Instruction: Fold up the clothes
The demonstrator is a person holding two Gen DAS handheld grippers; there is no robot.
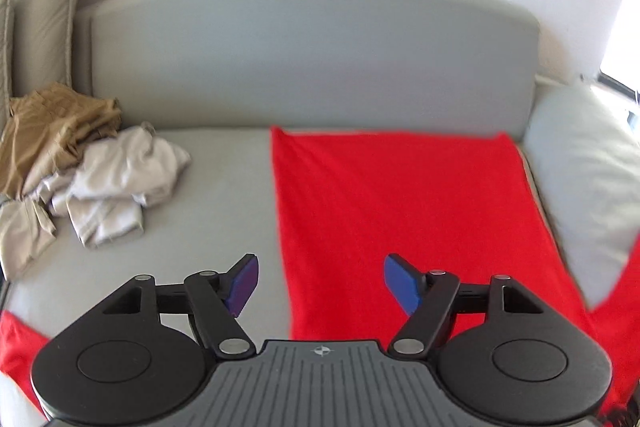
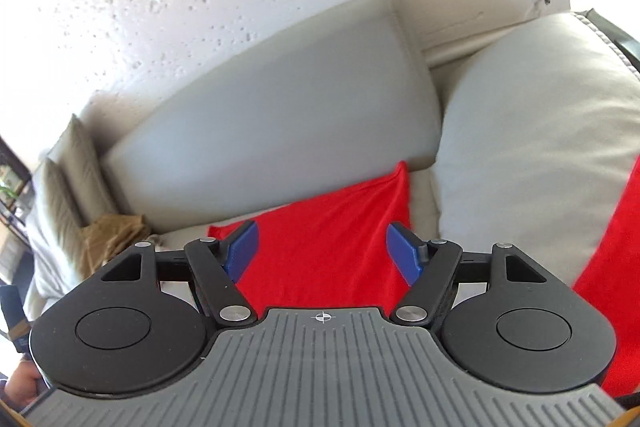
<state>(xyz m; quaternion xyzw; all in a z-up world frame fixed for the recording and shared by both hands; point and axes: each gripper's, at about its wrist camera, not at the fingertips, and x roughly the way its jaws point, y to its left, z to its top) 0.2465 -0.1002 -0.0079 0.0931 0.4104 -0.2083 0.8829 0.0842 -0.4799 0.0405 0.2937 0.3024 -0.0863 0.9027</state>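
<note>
A red garment (image 1: pixel 400 223) lies spread flat on the grey sofa seat (image 1: pixel 224 211), its far edge straight along the backrest. My left gripper (image 1: pixel 320 283) hangs above the garment's near left part, open, blue pads apart with nothing between them. In the right wrist view the same red garment (image 2: pixel 320 247) shows below my right gripper (image 2: pixel 322 253), which is open and holds nothing. More red cloth (image 2: pixel 616 267) runs up the right side of that view, over the pale cushion (image 2: pixel 532 147).
A heap of tan (image 1: pixel 52 131) and white clothes (image 1: pixel 120 179) sits on the seat's left end. The grey backrest (image 1: pixel 312 55) and a speckled white wall stand behind. A pale cushion (image 1: pixel 588 179) fills the right end. Beige pillows (image 1: pixel 44 19) lean at far left.
</note>
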